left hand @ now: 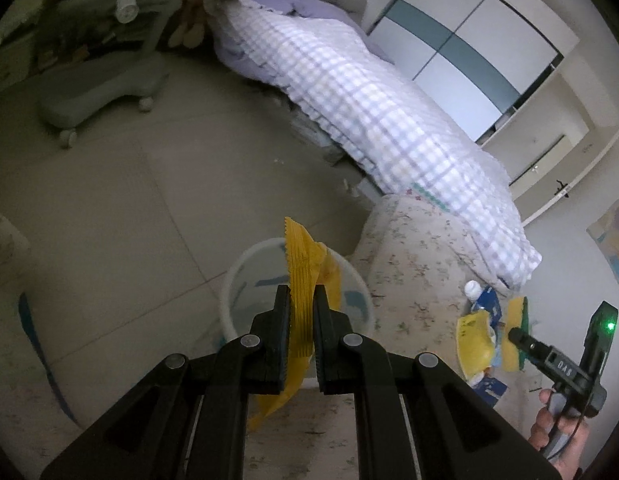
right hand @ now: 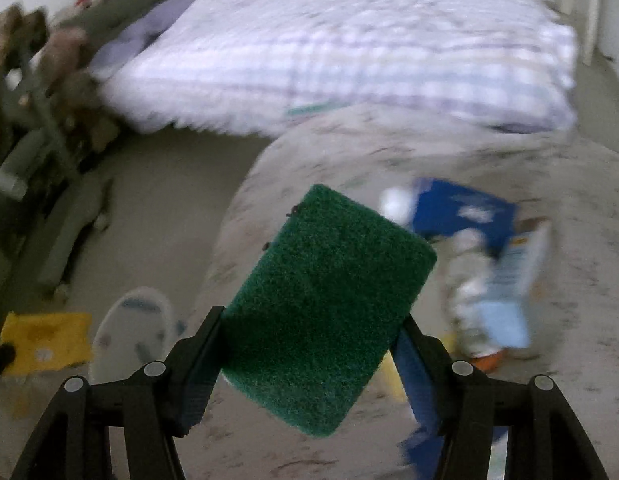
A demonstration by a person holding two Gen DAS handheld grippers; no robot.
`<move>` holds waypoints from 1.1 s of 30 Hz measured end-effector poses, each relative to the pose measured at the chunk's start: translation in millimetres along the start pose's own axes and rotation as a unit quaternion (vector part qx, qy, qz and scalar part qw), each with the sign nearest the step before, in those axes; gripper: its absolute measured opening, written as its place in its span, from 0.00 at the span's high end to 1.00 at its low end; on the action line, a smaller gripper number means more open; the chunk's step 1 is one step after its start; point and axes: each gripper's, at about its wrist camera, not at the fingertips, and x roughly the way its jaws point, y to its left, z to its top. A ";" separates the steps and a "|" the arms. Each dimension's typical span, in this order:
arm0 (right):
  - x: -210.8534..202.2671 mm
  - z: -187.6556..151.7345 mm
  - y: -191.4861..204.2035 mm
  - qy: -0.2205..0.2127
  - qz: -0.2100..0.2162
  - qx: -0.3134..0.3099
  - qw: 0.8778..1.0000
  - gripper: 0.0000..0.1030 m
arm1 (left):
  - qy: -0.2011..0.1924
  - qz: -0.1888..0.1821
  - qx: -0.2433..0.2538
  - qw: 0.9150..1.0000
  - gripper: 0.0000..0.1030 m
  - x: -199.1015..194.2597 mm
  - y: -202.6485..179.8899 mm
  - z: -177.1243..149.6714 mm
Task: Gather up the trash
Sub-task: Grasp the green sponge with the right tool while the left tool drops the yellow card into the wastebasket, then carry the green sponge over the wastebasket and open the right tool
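Observation:
My left gripper (left hand: 301, 300) is shut on a yellow crinkled wrapper (left hand: 303, 276) and holds it over a white bin (left hand: 233, 280) on the floor. My right gripper (right hand: 309, 324) is shut on a green and yellow scouring sponge (right hand: 329, 304), lifted above the floral bedcover. In the left wrist view the right gripper (left hand: 513, 334) shows at the right with the sponge (left hand: 515, 332). A blue carton (right hand: 465, 212), a small bottle with a white cap (right hand: 397, 200) and another yellow wrapper (left hand: 475, 340) lie on the bedcover. The bin also shows in the right wrist view (right hand: 129, 328).
A bed with a checked quilt (left hand: 369, 112) runs along the back. The floral bedcover (left hand: 421, 264) fills the foreground. A grey rolling chair base (left hand: 101, 88) stands on the tiled floor at the left. A wardrobe (left hand: 469, 40) is at the far right.

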 end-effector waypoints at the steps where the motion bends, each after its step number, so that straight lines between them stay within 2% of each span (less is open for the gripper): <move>1: 5.4 -2.6 7.4 0.005 0.004 -0.006 1.000 0.34 | 0.001 0.001 -0.002 1.000 0.90 1.4 1.7 -0.1; 4: 21.4 -10.5 33.2 0.026 0.017 -0.025 0.999 0.34 | 0.008 0.004 -0.004 1.000 0.90 7.2 6.1 0.3; 9: 37.7 -17.1 53.1 0.041 0.023 -0.048 0.998 0.34 | 0.014 0.005 0.005 1.000 0.89 17.4 5.2 1.4; 12: 45.9 -20.5 61.5 0.049 0.024 -0.052 0.997 0.34 | 0.014 0.011 0.015 1.000 0.84 23.1 1.4 2.9; 14: 47.7 -22.2 63.6 0.052 0.023 -0.051 0.997 0.34 | 0.032 0.022 0.020 0.999 0.62 28.5 0.7 3.0; 15: 47.3 -23.0 66.1 0.052 0.024 -0.051 0.997 0.34 | 0.037 0.038 0.021 0.998 0.36 30.0 1.1 2.1; 16: 48.1 -23.2 68.5 0.053 0.023 -0.052 0.997 0.33 | 0.036 0.060 0.023 0.997 0.22 30.0 3.3 0.5; 19: 50.4 -24.5 74.3 0.054 0.024 -0.055 0.997 0.33 | 0.022 0.117 0.032 0.992 0.15 25.2 11.2 -0.8; 21: 52.0 -24.6 77.6 0.057 0.025 -0.057 0.996 0.33 | 0.020 0.139 0.034 0.989 0.13 21.5 17.7 -0.9; 27: 56.2 -25.6 92.6 0.059 0.031 -0.065 0.996 0.33 | 0.019 0.176 0.045 0.983 0.11 9.1 37.1 -6.6; 33: 71.8 -33.9 120.2 0.079 0.044 -0.080 0.993 0.33 | 0.028 0.192 0.052 0.980 0.07 3.9 49.0 -15.6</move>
